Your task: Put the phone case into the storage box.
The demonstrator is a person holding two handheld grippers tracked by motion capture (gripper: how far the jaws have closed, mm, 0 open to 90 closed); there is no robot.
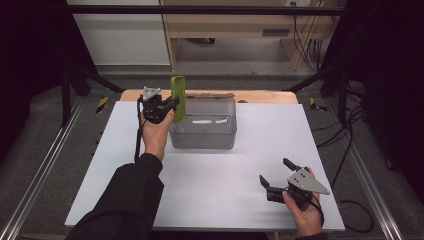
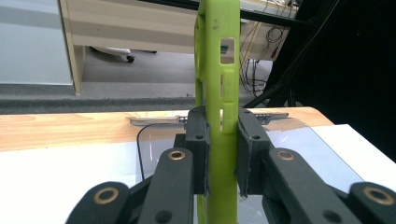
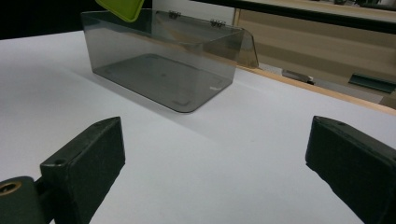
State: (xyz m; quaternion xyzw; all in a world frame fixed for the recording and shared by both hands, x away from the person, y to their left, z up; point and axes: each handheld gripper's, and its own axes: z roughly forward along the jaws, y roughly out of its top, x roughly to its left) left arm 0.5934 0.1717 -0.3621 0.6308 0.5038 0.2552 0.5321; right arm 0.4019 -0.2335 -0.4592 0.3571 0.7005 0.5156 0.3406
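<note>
A lime-green phone case (image 1: 178, 98) stands upright on its edge above the left rim of a clear smoky plastic box (image 1: 203, 123). My left gripper (image 1: 172, 104) is shut on the case; in the left gripper view its black pads (image 2: 198, 147) clamp both sides of the green case (image 2: 218, 93). The box's hinged lid (image 1: 210, 96) lies open at the back. My right gripper (image 1: 274, 172) rests low near the table's front right, jaws wide apart with nothing between them. In the right gripper view the box (image 3: 163, 60) stands ahead, a corner of the case (image 3: 122, 8) above it.
A white sheet (image 1: 210, 175) covers the table, with a wooden strip (image 1: 265, 96) along the far edge. Metal frame rails run along both sides. A cabinet and desk stand on the floor beyond the table, with cables at the right.
</note>
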